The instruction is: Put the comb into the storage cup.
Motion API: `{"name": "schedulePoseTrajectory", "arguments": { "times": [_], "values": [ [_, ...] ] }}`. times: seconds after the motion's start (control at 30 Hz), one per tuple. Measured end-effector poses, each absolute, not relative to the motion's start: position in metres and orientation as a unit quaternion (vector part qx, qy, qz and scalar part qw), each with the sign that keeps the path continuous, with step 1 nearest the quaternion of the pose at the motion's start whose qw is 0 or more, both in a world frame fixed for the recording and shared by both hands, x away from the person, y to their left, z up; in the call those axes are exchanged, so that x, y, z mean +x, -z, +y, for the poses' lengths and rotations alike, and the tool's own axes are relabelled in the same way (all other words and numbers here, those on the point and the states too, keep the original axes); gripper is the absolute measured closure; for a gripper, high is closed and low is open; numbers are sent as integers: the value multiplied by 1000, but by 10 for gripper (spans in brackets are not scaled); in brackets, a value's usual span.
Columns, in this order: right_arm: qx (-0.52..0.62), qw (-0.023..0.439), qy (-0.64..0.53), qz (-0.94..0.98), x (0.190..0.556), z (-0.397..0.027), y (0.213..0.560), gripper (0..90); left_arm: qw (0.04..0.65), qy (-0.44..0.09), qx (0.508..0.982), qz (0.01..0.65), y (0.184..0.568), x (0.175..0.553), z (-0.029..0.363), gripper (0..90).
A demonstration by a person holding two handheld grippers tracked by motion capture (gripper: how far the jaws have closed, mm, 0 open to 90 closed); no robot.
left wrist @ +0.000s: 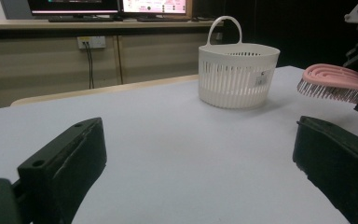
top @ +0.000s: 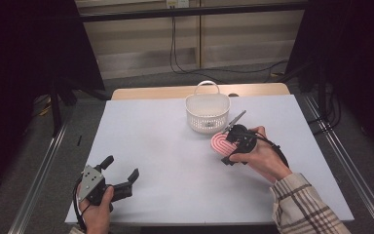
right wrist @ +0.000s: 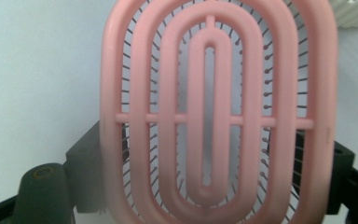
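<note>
Pink oval vented plastic hairbrush (top: 220, 142), pinched bristles-down across its width by the right gripper (top: 233, 141), is held clear of the surface (top: 165, 161) beside the white slotted plastic basket (top: 207, 113), likely for deposit; the left gripper (top: 122, 171) is rested spread.

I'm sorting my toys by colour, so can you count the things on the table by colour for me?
Pink: 1, the hairbrush, held up by the right gripper
White: 1, the basket
Black: 2, the right gripper and the left gripper
Total: 4
</note>
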State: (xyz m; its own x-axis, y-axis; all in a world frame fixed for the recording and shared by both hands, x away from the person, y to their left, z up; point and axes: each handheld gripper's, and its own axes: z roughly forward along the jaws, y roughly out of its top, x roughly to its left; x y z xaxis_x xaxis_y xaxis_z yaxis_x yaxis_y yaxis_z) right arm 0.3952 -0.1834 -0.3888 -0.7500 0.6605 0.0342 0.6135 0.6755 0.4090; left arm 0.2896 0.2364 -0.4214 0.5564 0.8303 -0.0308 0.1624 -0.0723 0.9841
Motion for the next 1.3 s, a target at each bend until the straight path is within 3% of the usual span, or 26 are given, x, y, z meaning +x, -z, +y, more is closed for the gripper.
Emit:
{"name": "schedulePoseTrajectory", "arguments": {
  "times": [1.3],
  "values": [
    [359, 152, -338, 856, 386, -201, 359, 204, 572, -292, 672, 369, 422, 289, 236, 28]
  ]
}}
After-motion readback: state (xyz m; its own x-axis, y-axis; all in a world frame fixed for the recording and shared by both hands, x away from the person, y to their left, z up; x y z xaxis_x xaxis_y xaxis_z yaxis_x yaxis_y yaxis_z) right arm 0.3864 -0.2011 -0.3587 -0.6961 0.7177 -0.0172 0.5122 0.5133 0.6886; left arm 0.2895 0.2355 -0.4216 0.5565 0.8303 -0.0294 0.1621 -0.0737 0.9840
